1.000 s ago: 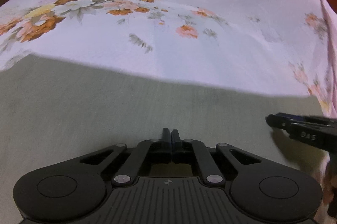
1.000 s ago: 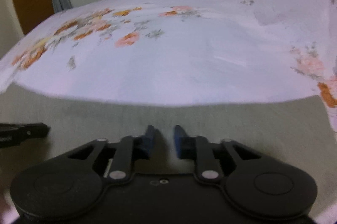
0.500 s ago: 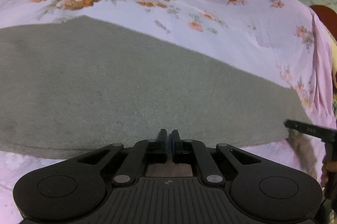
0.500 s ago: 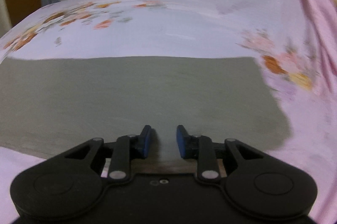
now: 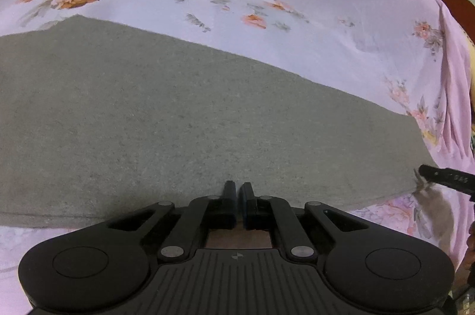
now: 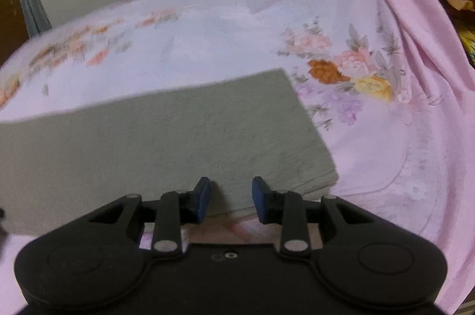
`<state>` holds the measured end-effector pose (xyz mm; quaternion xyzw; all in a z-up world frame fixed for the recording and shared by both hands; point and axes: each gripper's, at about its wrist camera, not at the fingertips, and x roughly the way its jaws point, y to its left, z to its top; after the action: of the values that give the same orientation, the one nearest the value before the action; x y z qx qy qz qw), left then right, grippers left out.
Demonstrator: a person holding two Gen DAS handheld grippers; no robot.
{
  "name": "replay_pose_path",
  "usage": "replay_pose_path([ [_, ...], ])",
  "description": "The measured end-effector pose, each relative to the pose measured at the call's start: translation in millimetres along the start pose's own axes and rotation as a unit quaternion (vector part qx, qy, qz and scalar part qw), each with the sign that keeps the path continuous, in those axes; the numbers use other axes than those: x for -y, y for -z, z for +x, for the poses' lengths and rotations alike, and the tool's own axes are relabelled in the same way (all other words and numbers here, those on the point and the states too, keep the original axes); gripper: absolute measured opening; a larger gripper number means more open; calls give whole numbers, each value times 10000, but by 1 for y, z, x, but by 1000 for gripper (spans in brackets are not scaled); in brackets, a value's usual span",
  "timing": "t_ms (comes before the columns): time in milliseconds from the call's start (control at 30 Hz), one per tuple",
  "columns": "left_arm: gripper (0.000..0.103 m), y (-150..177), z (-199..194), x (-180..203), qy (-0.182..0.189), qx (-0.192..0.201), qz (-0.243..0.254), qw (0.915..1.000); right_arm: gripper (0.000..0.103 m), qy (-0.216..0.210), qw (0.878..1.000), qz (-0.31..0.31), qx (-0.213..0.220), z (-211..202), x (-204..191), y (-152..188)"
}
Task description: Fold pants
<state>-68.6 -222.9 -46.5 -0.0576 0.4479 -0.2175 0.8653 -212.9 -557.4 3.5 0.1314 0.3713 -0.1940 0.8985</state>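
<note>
Now the grey pants (image 5: 190,119) lie folded flat on the floral bedsheet (image 5: 326,27). My left gripper (image 5: 237,190) has parted slightly; my right gripper (image 6: 231,193) stays spread, both fingers off the cloth.

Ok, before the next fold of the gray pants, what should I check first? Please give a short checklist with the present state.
1. Gray pants lie flat on the floral sheet: ok.
2. Right claw open at the near edge: ok.
3. Left claw open wide enough to grip: not ok, only a narrow gap.
4. Left claw free of cloth: cannot tell.
5. Layers at the right near corner stacked evenly: ok.
</note>
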Motion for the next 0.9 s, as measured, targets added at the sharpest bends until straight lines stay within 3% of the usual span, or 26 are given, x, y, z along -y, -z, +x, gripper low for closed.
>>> replay_pose_path([
  [500,5,-18,29,85,500,-181,270,9982,40,1,9967,764,-273,-1,49,10],
  [700,5,-18,45,92,387,-243,297,9985,44,-251,9922,1185,-295,8,59,7],
  [900,4,-13,51,88,382,-325,215,9985,42,-469,9827,1770,-276,16,73,9],
])
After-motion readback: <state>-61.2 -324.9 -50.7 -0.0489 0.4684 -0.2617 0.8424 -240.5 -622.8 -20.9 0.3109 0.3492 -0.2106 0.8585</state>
